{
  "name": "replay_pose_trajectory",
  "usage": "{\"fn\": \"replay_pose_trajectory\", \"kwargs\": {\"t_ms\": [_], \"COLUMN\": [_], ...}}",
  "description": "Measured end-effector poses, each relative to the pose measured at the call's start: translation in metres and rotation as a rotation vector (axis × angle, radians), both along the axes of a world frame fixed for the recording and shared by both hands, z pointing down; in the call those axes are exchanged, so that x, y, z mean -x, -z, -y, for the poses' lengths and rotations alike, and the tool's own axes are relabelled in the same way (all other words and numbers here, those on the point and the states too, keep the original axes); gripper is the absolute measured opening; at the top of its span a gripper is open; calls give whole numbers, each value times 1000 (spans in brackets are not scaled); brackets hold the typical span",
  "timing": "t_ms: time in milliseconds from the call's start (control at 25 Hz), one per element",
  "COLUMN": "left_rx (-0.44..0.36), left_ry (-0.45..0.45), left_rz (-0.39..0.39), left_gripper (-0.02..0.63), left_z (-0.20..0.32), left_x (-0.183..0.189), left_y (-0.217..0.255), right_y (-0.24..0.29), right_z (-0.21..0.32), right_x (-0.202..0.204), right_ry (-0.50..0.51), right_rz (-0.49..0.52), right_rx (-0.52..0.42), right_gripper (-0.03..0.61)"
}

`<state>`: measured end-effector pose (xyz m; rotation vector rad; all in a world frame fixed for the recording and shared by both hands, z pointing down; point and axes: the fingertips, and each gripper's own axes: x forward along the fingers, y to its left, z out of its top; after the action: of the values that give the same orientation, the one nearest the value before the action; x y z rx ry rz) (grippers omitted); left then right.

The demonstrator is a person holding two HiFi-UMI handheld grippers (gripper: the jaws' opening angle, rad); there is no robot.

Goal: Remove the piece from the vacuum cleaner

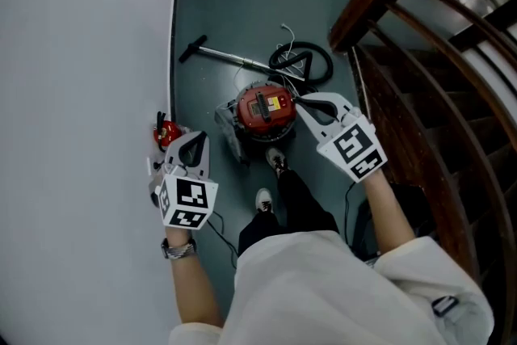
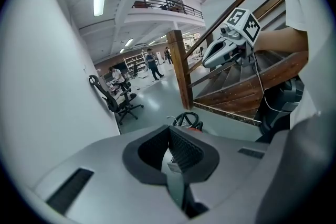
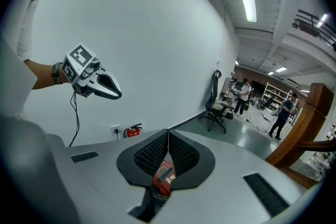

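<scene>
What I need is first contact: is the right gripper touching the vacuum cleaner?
Apart. The left gripper view shows the right gripper up beside the staircase, far above the vacuum cleaner.

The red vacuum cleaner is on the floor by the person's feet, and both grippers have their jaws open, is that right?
Not the jaws: the left gripper and right gripper are both shut and empty, as their own gripper views show. The red vacuum cleaner does sit on the floor by the feet.
</scene>
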<state>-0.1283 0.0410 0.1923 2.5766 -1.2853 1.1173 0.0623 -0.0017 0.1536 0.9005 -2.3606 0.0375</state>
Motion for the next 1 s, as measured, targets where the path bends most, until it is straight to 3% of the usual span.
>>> {"fn": "replay_pose_trajectory", "kwargs": {"t_ms": [520,1000], "left_rx": [112,216], "left_ry": [68,128], "left_rz": [-16,-33], "left_gripper": [15,35], "left_z": [34,72], "left_x": [-6,-11], "left_y": [-104,-207], "right_y": [-111,-220], "right_z": [59,101], "right_x": [2,17], "right_ry": [-21,20], "right_rz": [3,-3], "right_rx": [101,209], "right_gripper": [31,32]}}
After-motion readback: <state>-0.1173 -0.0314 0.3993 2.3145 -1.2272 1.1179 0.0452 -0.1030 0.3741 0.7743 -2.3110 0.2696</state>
